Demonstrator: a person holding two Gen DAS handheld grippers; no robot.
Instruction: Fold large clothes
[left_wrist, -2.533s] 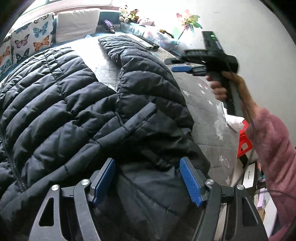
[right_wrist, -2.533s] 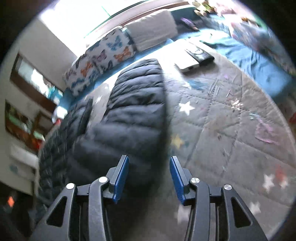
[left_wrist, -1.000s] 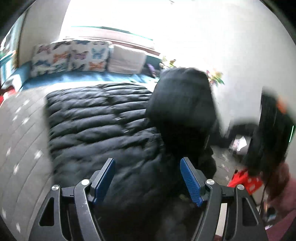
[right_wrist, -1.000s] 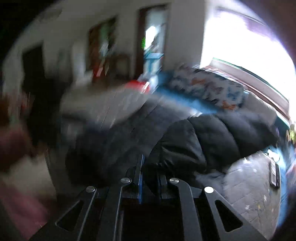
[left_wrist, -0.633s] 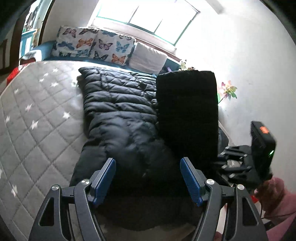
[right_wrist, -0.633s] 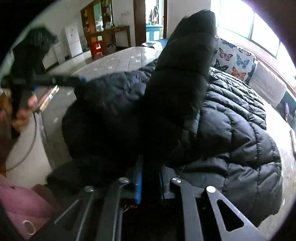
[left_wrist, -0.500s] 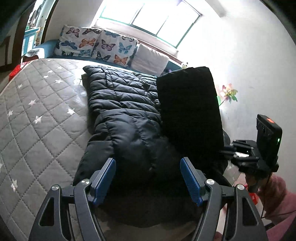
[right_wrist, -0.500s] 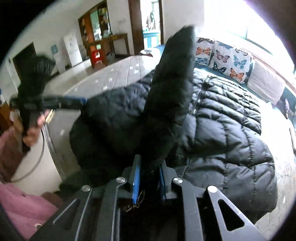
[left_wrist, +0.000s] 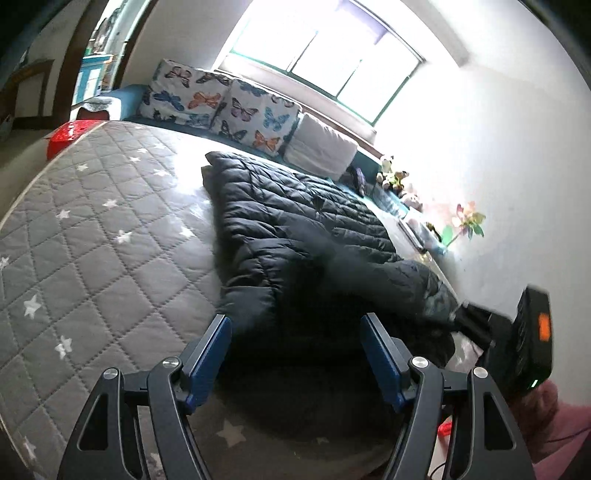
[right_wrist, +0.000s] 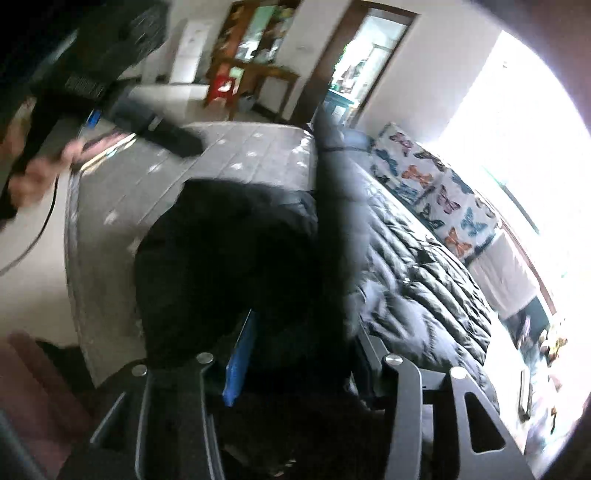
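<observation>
My left black two-finger gripper with blue pads (left_wrist: 295, 358) hovers with its jaws spread wide and nothing between them. My right black two-finger gripper with blue pads (right_wrist: 299, 354) has its jaws parted, with dark padded fabric bunched between them; whether the pads press it I cannot tell. A pink sleeve (left_wrist: 569, 432) covers my right arm.

No legible text, label, brand, number or sign appears on any surface in either wrist view; fine detail is blurred.
</observation>
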